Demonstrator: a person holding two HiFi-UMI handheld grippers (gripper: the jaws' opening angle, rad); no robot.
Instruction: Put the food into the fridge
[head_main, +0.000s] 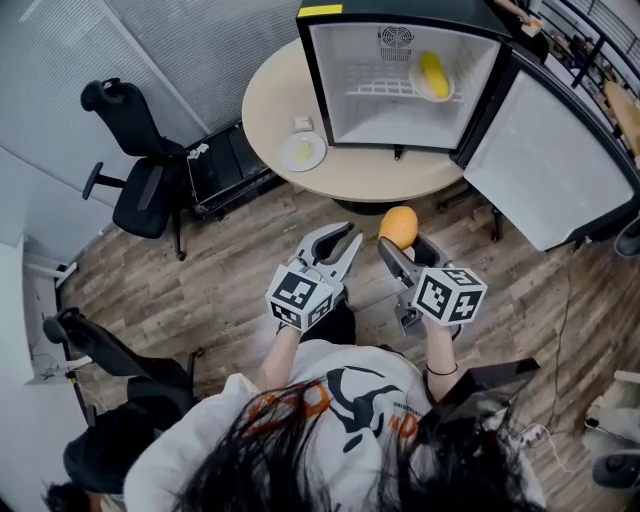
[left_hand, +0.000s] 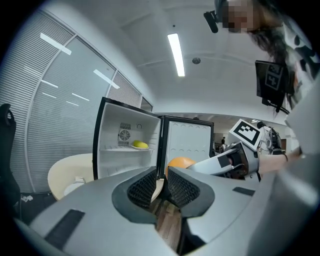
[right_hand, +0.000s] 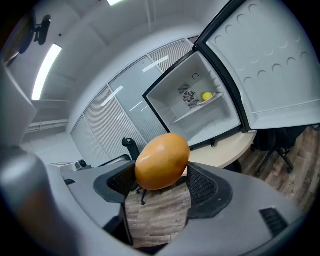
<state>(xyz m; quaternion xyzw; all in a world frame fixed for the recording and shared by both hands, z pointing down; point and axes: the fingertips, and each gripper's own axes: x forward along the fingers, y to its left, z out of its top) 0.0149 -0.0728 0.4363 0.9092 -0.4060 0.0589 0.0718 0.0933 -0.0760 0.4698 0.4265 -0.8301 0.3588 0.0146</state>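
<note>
My right gripper (head_main: 400, 242) (right_hand: 159, 180) is shut on an orange, egg-shaped fruit (head_main: 398, 226) (right_hand: 162, 160), held over the wooden floor in front of the table. The small fridge (head_main: 400, 80) (right_hand: 195, 107) stands on the round table (head_main: 280, 95) with its door (head_main: 545, 165) swung wide to the right. On its wire shelf a yellow food item (head_main: 434, 74) (right_hand: 206, 96) lies on a plate. My left gripper (head_main: 338, 245) (left_hand: 161, 187) hangs beside the right one, its jaws almost together with nothing in them. The orange fruit (left_hand: 180, 162) shows just past it.
A white plate (head_main: 302, 152) and a small white object (head_main: 303, 124) sit on the table left of the fridge. A black office chair (head_main: 140, 160) stands at the left, another chair (head_main: 95, 350) at the lower left. Cables lie on the floor at right.
</note>
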